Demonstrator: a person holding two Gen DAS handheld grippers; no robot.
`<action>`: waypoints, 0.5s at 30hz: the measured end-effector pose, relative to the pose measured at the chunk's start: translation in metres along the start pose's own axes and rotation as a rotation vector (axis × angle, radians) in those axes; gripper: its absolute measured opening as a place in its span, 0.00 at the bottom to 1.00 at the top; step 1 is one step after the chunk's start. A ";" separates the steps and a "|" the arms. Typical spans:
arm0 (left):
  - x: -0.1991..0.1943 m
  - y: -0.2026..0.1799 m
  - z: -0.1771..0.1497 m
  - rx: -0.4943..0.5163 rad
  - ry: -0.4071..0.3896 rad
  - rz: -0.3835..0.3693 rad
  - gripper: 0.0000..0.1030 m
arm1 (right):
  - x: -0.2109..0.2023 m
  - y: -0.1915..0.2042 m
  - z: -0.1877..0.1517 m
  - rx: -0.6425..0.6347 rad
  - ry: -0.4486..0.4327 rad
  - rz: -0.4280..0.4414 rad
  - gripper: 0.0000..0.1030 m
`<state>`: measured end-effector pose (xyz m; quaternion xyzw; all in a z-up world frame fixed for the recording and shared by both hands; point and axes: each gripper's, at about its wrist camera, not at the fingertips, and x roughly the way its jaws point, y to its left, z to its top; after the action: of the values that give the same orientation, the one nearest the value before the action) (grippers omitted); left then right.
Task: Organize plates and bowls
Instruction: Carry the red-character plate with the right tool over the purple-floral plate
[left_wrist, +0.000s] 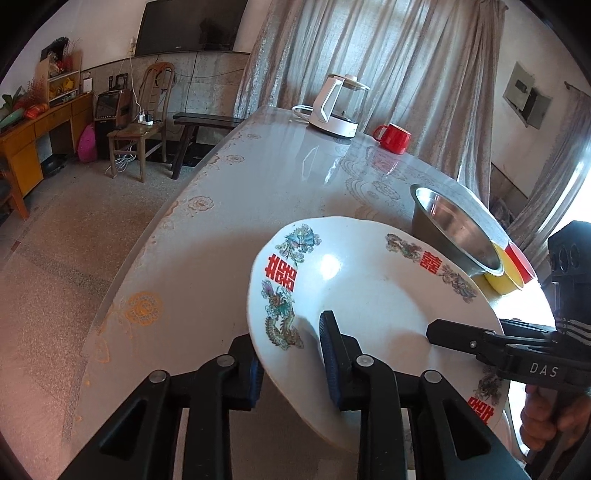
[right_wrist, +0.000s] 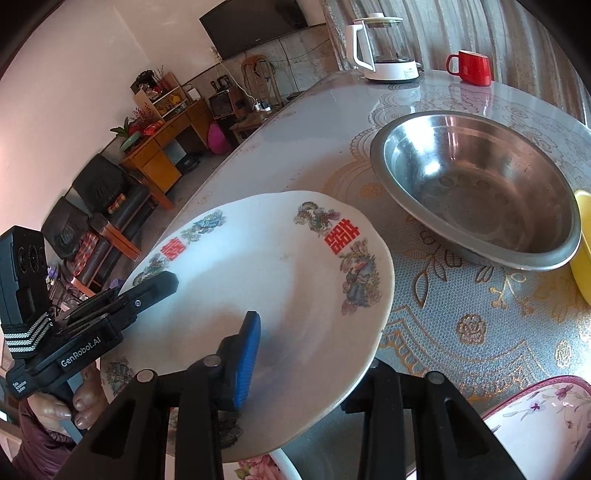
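Note:
A large white plate (left_wrist: 373, 288) with red characters and dragon prints is held tilted above the table; it also shows in the right wrist view (right_wrist: 266, 280). My left gripper (left_wrist: 291, 369) is shut on its near left rim, one finger above and one below. My right gripper (right_wrist: 306, 373) is shut on the opposite rim and shows in the left wrist view (left_wrist: 480, 341). A steel bowl (right_wrist: 480, 184) sits on the table beyond the plate, with a yellow bowl (right_wrist: 583, 243) beside it. A floral-rimmed dish (right_wrist: 543, 424) lies at the near right.
A white electric kettle (left_wrist: 338, 107) and a red mug (left_wrist: 393, 138) stand at the table's far end. The table (left_wrist: 229, 206) has a glossy lace-patterned cover. Its left edge drops to the floor, with chairs and a wooden desk beyond.

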<state>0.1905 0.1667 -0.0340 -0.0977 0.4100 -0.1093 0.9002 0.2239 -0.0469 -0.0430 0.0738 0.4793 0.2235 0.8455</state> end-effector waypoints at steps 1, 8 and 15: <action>0.001 0.001 -0.001 -0.002 0.002 0.001 0.27 | 0.001 -0.001 0.000 0.006 0.006 -0.001 0.33; 0.009 0.005 0.009 -0.013 0.010 0.039 0.30 | 0.003 -0.004 -0.001 0.004 0.017 -0.020 0.33; 0.024 0.008 0.025 -0.042 -0.002 0.039 0.32 | 0.001 -0.001 -0.002 -0.016 0.014 -0.036 0.31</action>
<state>0.2257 0.1703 -0.0370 -0.1084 0.4131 -0.0830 0.9004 0.2228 -0.0472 -0.0449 0.0569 0.4845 0.2126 0.8466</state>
